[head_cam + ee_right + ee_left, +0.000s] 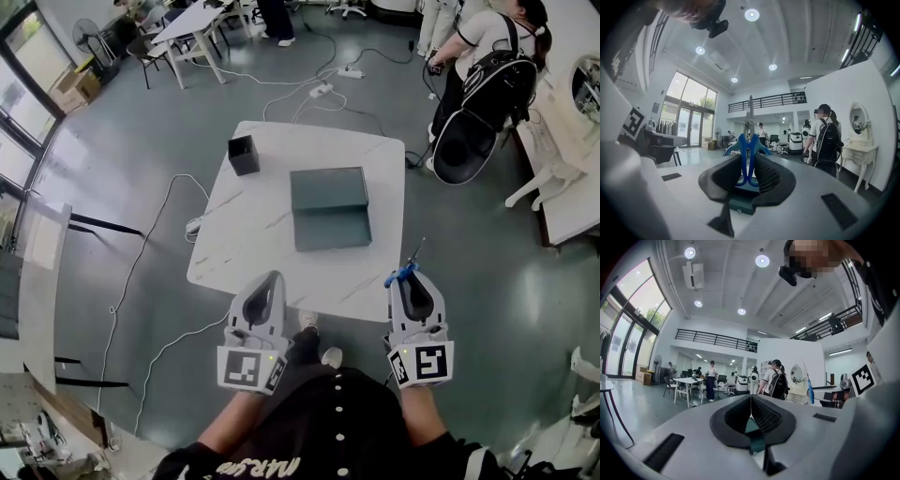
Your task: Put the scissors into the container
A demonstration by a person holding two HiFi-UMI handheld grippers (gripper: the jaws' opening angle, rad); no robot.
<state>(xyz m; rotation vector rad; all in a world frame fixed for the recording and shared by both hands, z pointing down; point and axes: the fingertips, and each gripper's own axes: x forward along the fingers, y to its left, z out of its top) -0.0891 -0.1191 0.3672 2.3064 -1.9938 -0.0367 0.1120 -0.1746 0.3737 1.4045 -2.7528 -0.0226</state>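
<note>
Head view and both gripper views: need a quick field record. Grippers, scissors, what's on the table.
left gripper: jaws together, nothing between them
right gripper: jaws closed on the scissors
scissors: blue handles between the jaws, blades pointing out past the tips
table: white, holds two items
small dark container: upright, far left part of the table
grey-green box: middle of the table
task state: scissors not yet in a container

The right gripper (418, 284) hides most of the scissors (402, 275).

Blue-handled scissors (749, 140) upright in jaws of right gripper (748, 163), blades up.
</note>
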